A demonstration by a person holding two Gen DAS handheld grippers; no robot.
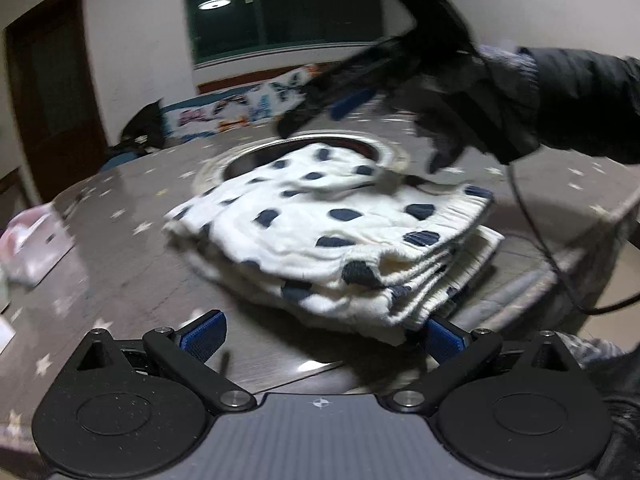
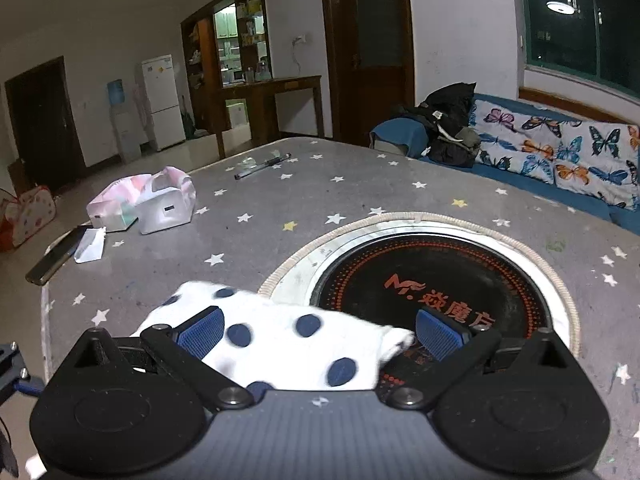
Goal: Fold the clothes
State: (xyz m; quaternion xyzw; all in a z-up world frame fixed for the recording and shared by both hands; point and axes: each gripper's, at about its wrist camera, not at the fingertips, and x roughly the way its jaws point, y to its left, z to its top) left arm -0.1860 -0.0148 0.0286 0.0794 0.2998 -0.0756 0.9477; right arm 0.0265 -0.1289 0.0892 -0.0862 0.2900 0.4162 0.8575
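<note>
A white garment with dark blue dots point(image 1: 332, 236) lies folded in several layers on the grey star-patterned table point(image 1: 120, 248). My left gripper point(image 1: 324, 334) is open, its blue pads point(image 1: 202, 338) wide apart just in front of the stack's near edge. My right gripper point(image 1: 320, 114) shows in the left wrist view above the far side of the garment, held by a black-gloved hand point(image 1: 460, 92). In the right wrist view my right gripper point(image 2: 320, 330) is open above the dotted garment point(image 2: 288, 340), its blue pads point(image 2: 438, 334) apart and holding nothing.
A round black induction plate point(image 2: 436, 280) is set into the table beside the garment. White and pink bags point(image 2: 148, 200), a pen point(image 2: 262, 166) and a dark flat object point(image 2: 56, 256) lie at the far left. A butterfly-print sofa point(image 2: 560, 152) stands behind. A black cable point(image 1: 540, 240) hangs at the right.
</note>
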